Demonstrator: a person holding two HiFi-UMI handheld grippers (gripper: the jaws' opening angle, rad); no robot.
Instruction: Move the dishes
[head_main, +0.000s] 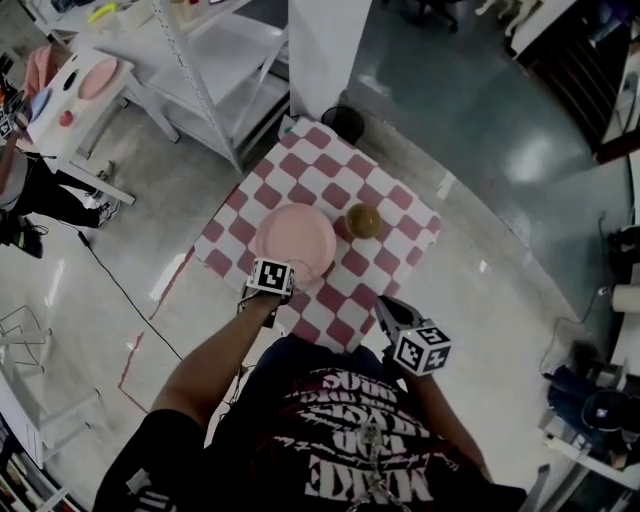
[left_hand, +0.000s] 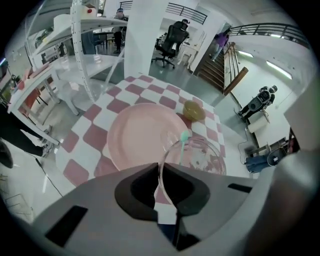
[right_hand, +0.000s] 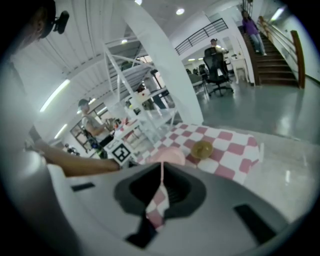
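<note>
A pink plate (head_main: 295, 240) lies on the red-and-white checkered table (head_main: 400, 200), with a small olive bowl (head_main: 363, 221) to its right. My left gripper (head_main: 275, 282) sits at the plate's near edge. In the left gripper view its jaws (left_hand: 161, 167) are pinched on the near rim of a clear glass bowl (left_hand: 200, 155), which rests partly over the pink plate (left_hand: 137, 135). A green-tipped utensil (left_hand: 184, 135) stands in the bowl. My right gripper (head_main: 392, 312) hovers at the table's near right corner, shut and empty (right_hand: 162, 167).
A white column (head_main: 325, 50) and a dark round stool (head_main: 343, 122) stand behind the table. White shelving (head_main: 200, 60) is at the back left, beside a small table with pink dishes (head_main: 80, 85). A person (head_main: 20, 190) stands at the far left. A cable (head_main: 120, 290) crosses the floor.
</note>
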